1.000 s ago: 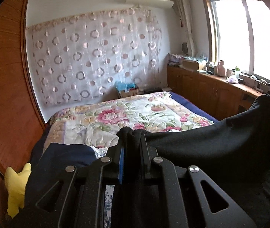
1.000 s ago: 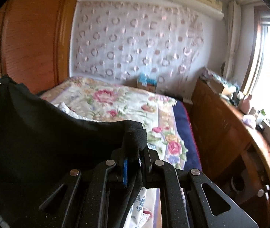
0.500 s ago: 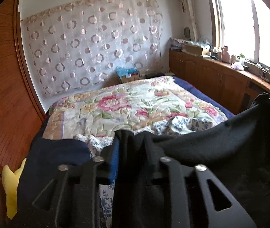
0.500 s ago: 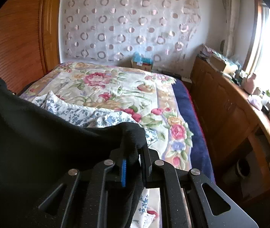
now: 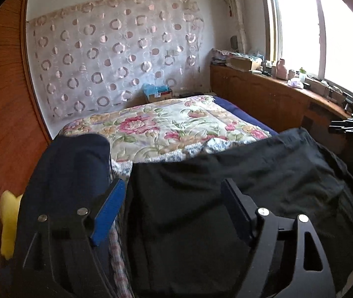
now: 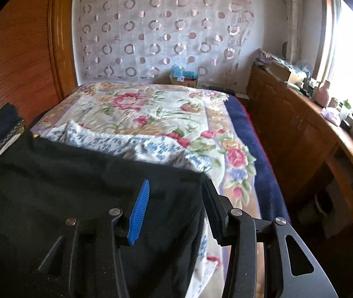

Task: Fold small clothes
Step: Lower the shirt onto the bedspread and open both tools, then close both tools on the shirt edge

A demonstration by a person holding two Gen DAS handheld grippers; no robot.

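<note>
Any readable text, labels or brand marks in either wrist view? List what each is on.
No legible text in either view.
Cardboard box at the head of the bed: a printed patch on its front, too small and blurred to read.
Items on the window ledge: any labels too small to read.

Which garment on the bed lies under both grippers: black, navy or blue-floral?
The black garment. The navy one sits left of it; the blue-floral one lies beyond its far edge.

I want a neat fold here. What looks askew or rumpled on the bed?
The blue-and-white floral cloth lies bunched under the far edge of the black garment, not flat. The black garment itself is spread fairly smooth, with slight wrinkles.
</note>
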